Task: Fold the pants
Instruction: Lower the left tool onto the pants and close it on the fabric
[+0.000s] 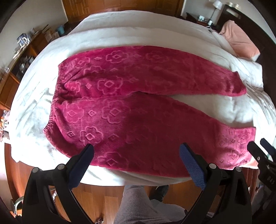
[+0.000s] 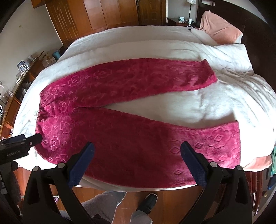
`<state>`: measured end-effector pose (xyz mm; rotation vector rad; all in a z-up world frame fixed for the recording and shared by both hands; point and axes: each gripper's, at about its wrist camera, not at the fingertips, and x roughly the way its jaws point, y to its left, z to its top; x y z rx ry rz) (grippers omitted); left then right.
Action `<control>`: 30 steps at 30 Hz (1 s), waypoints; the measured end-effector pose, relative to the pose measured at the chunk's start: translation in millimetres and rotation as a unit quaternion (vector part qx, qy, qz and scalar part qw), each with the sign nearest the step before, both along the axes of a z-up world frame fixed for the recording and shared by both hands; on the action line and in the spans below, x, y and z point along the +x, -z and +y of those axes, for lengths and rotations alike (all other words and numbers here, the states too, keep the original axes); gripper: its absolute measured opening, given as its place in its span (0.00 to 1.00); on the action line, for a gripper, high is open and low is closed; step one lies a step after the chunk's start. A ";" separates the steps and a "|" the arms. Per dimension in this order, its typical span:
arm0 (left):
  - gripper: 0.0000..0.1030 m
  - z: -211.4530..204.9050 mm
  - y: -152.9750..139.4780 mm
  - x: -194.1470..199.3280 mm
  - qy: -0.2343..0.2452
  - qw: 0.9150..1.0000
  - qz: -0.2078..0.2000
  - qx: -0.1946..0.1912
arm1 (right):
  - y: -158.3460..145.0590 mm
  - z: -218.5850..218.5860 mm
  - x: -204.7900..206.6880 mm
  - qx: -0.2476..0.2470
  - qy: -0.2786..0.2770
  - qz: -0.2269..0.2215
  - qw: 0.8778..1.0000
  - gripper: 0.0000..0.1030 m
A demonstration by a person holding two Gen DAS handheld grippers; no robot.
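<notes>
Magenta fleece pants [image 1: 134, 110] with an embossed flower pattern lie spread flat on a white bed cover [image 1: 120, 34], waistband to the left, both legs running right in a V. They also show in the right wrist view [image 2: 131, 131]. My left gripper [image 1: 137, 151] is open and empty, hovering above the near leg by the bed's front edge. My right gripper [image 2: 137, 149] is open and empty above the near leg, further toward the cuff. The right gripper shows at the right edge of the left view [image 1: 260, 149]; the left gripper shows at the left edge of the right view [image 2: 32, 139].
A pink pillow [image 2: 219, 27] lies at the bed's far right corner. Wooden wardrobes [image 2: 103, 15] stand behind the bed. A cluttered wooden shelf [image 1: 20, 56] runs along the left. The person's legs [image 2: 119, 203] and a wooden floor are below the bed's front edge.
</notes>
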<state>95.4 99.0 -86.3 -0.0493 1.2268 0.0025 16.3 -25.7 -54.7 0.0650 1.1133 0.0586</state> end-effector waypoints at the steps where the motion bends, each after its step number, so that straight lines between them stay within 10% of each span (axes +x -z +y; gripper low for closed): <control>1: 0.95 3.5 1.5 4.7 -0.003 1.000 0.002 0.000 | 2.2 1.9 4.8 0.000 0.001 0.003 1.000 0.97; 30: 0.95 174.8 58.1 216.3 -0.076 0.994 0.016 0.076 | 56.6 34.1 99.5 -0.023 0.054 0.084 0.995 0.97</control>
